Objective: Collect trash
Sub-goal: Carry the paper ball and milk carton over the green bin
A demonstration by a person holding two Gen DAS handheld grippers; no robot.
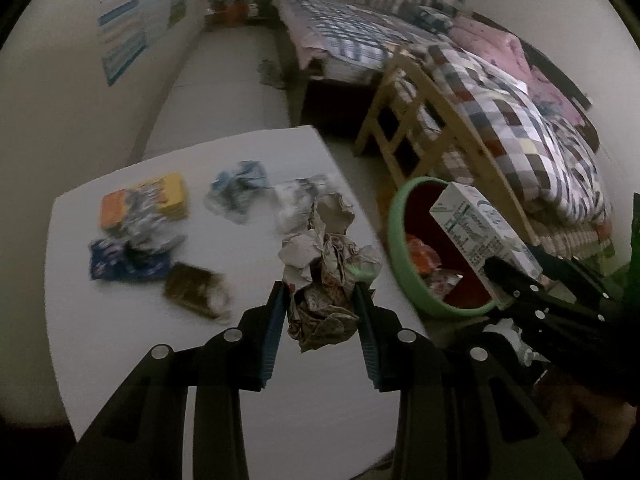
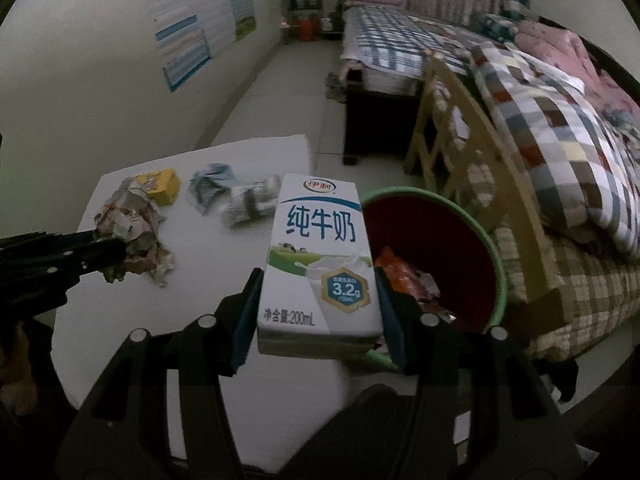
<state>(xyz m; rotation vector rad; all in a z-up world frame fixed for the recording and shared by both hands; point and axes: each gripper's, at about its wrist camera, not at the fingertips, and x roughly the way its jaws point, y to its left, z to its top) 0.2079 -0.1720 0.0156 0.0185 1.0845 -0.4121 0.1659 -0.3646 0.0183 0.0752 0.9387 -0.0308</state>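
My left gripper (image 1: 323, 296) is shut on a wad of crumpled paper (image 1: 328, 264) and holds it above the white table (image 1: 248, 364); the wad also shows in the right wrist view (image 2: 132, 236). My right gripper (image 2: 318, 280) is shut on a white milk carton (image 2: 320, 256) and holds it at the near rim of a green bin with a red inside (image 2: 436, 236). In the left wrist view the carton (image 1: 480, 228) hangs over the bin (image 1: 400, 256). Some wrappers lie in the bin.
On the table lie a yellow-orange box (image 1: 148, 200), a blue wrapper (image 1: 240, 188), a clear wrapper (image 1: 296, 196), a dark blue packet (image 1: 116, 264) and a brown wrapper (image 1: 192, 288). A wooden chair (image 1: 416, 120) and a bed with a checked quilt (image 1: 520, 128) stand beyond the bin.
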